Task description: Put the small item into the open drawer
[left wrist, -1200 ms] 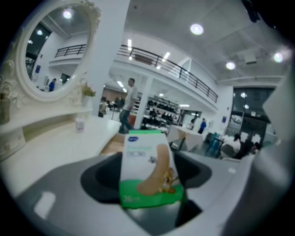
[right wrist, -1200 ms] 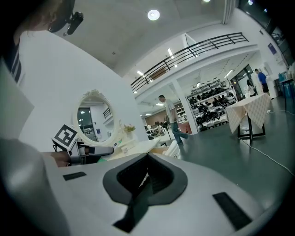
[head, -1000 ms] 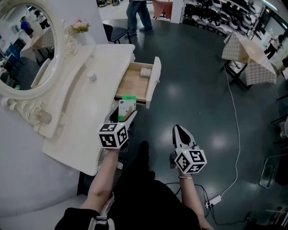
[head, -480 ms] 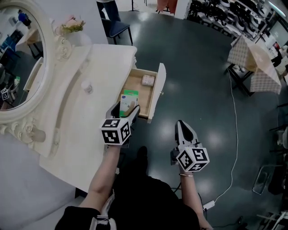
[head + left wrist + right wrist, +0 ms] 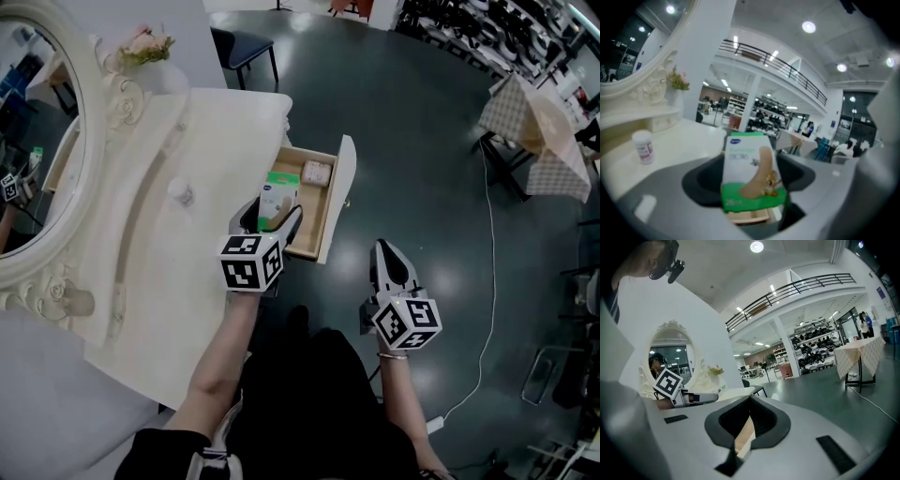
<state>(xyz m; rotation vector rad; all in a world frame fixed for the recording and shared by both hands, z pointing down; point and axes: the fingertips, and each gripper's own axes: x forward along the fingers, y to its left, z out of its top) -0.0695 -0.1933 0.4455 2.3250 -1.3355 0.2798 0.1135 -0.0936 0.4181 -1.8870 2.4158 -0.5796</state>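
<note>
My left gripper (image 5: 272, 208) is shut on a small green-and-white plaster box (image 5: 278, 199), which it holds upright over the near end of the open wooden drawer (image 5: 319, 242). The same box (image 5: 751, 172) fills the middle of the left gripper view between the jaws. A small pale packet (image 5: 316, 172) lies at the drawer's far end. Out over the dark floor to the right of the drawer, my right gripper (image 5: 388, 255) is shut and holds nothing. In the right gripper view its jaws meet tip to tip (image 5: 751, 398).
The drawer sticks out of a cream dressing table (image 5: 150, 253) with an oval mirror (image 5: 28, 169), a small white jar (image 5: 180, 193) and a flower ornament (image 5: 141, 45). A chair (image 5: 246, 49) stands behind, a cloth-covered table (image 5: 536, 131) at right, and a cable (image 5: 491, 281) crosses the floor.
My left gripper has carried the plaster box forward from in front of the drawer to above its near end. The right gripper kept its place beside it.
</note>
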